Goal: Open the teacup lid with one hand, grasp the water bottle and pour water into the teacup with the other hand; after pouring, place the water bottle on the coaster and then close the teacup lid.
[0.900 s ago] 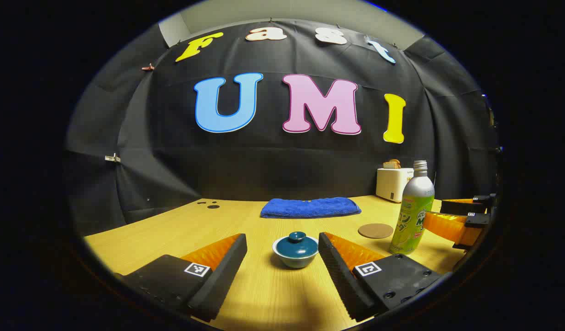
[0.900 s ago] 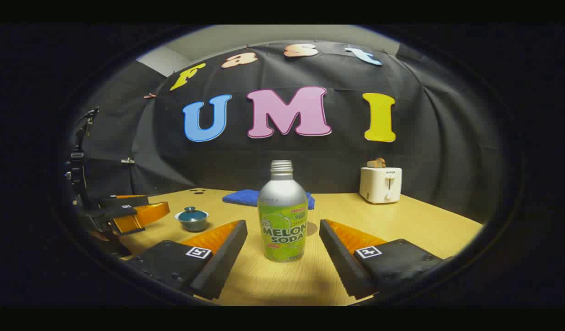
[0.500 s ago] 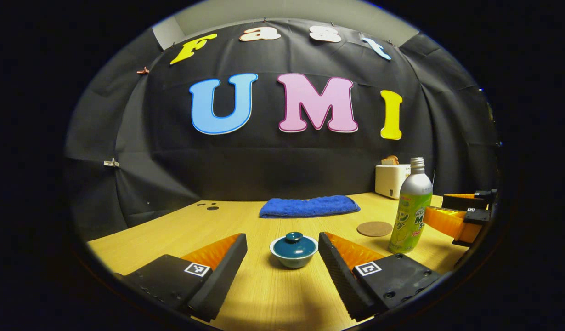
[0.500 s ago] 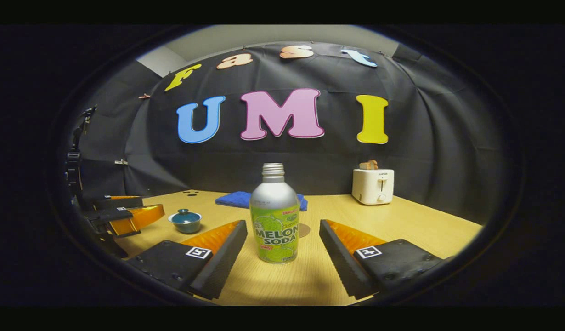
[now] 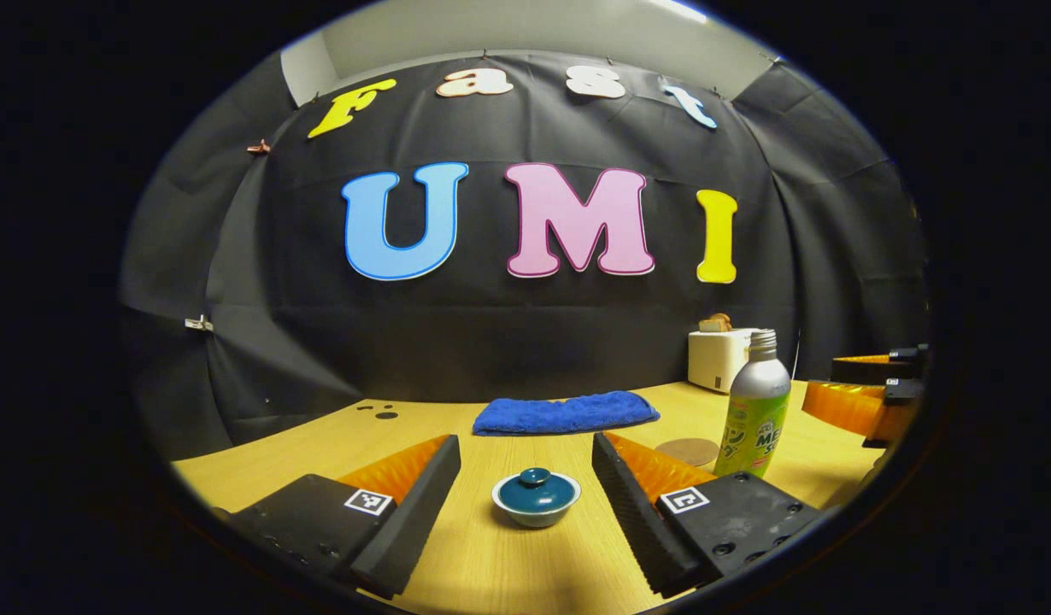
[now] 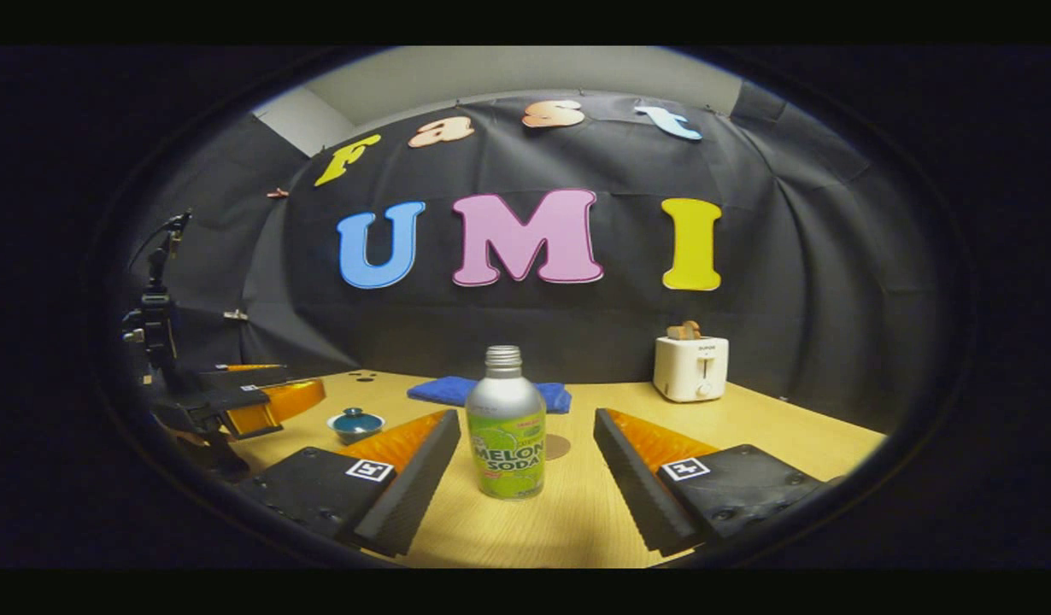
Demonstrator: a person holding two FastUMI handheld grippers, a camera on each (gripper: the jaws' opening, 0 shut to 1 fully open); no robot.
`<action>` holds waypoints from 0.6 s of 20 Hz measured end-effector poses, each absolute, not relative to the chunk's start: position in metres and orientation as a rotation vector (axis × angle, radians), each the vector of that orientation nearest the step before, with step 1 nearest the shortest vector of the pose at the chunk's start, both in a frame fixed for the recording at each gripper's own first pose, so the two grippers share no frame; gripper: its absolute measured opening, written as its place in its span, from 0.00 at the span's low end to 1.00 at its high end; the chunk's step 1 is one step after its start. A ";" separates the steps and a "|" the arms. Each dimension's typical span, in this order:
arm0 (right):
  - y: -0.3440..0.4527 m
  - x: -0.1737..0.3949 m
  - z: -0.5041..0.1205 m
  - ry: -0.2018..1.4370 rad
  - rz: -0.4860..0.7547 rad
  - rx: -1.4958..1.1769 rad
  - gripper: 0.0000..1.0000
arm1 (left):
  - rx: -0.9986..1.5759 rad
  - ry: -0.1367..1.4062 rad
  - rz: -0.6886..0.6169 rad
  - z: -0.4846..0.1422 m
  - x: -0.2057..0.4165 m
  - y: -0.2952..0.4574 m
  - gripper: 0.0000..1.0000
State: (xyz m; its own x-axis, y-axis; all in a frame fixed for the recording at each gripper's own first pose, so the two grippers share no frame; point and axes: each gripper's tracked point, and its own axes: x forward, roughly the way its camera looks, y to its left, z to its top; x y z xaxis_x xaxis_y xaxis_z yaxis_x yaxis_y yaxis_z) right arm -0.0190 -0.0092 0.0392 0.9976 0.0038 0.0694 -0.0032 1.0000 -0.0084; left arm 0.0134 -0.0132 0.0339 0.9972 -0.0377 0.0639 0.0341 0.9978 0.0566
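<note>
A small teacup (image 5: 536,504) with a dark teal knobbed lid (image 5: 535,489) on it stands on the wooden table (image 5: 508,572), between and just ahead of my open left gripper (image 5: 525,465). The teacup (image 6: 355,424) is also at the left of the right gripper view, beside the left gripper (image 6: 261,397). A silver bottle with a green label (image 6: 506,436) stands upright, uncapped, between the fingertips of my open right gripper (image 6: 525,440), untouched. The bottle (image 5: 753,410) rises right of the cup, the right gripper (image 5: 867,397) beyond it. A round brown coaster (image 5: 687,450) lies behind the bottle.
A folded blue towel (image 5: 565,412) lies at the table's back middle. A white toaster (image 6: 690,367) with bread in it stands at the back right. The black cloth wall closes the far side of the table.
Both views have tilted upward a little, so cup and bottle sit lower in frame. Both grippers have drawn slightly back from the objects. Neither has shut; cup and bottle stand unmoved.
</note>
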 end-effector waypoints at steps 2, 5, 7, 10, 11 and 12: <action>-0.004 -0.017 0.041 -0.055 0.016 -0.018 0.98 | 0.063 -0.038 -0.038 0.032 0.026 -0.011 0.98; -0.002 -0.014 0.040 -0.050 0.016 -0.020 0.98 | 0.105 0.027 -0.066 0.022 0.048 -0.017 0.95; -0.002 -0.010 0.038 -0.046 0.022 0.000 0.98 | 0.108 0.055 -0.082 0.015 0.060 -0.021 0.89; -0.004 -0.007 0.037 -0.046 0.030 0.021 0.98 | 0.101 0.111 -0.103 -0.002 0.076 -0.024 0.76; -0.006 -0.005 0.036 -0.044 0.029 0.019 0.98 | 0.104 0.129 -0.110 -0.007 0.080 -0.025 0.75; -0.007 -0.003 0.036 -0.043 0.029 0.016 0.98 | 0.108 0.140 -0.108 -0.009 0.085 -0.025 0.75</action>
State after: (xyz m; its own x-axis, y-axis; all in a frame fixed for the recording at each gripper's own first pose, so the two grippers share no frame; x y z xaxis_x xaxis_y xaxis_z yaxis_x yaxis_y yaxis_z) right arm -0.0034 -0.0070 0.0359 0.9987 0.0283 0.0432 -0.0290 0.9995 0.0157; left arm 0.0847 -0.0246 -0.0088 0.9844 -0.0996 -0.1453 0.1147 0.9884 0.0997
